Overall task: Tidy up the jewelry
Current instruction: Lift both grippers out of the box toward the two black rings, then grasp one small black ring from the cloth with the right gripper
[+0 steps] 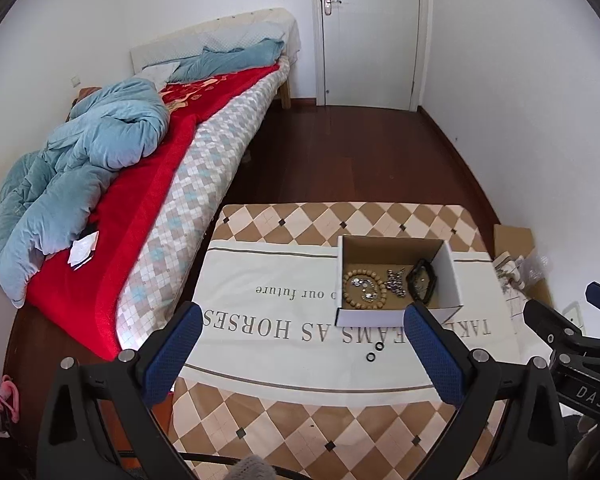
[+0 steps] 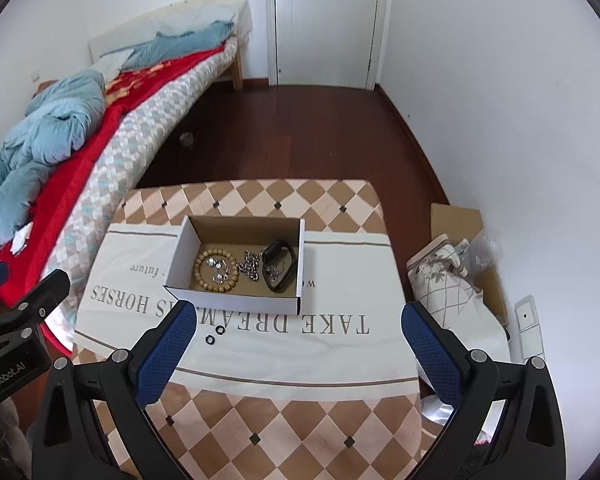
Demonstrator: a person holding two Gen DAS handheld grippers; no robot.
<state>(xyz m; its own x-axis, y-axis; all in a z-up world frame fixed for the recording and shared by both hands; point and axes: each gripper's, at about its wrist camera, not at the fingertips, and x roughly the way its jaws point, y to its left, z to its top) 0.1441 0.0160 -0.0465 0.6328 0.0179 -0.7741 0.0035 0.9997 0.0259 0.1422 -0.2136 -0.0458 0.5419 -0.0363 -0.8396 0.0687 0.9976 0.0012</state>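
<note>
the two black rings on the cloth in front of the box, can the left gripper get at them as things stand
Probably yes. The two black rings lie bare on the white cloth, just outside the cardboard box, with nothing over them. The left gripper is open and empty, and the right gripper is off to the side.

On the white cloth (image 2: 240, 344) spread over the table, large dark capitals are printed upside down toward both cameras: "TAKE DREAM", a hidden part, then "S AS HORSES", partly covered by a gripper finger in each view. At 12 o'clock of that line, smaller italic words are read as "o our future", cut off by the cardboard box (image 2: 236, 304). "GenRobot.AI" is seen on the left gripper (image 2: 4, 376) body, and "DAS" on the right gripper (image 1: 590, 390) body.
</note>
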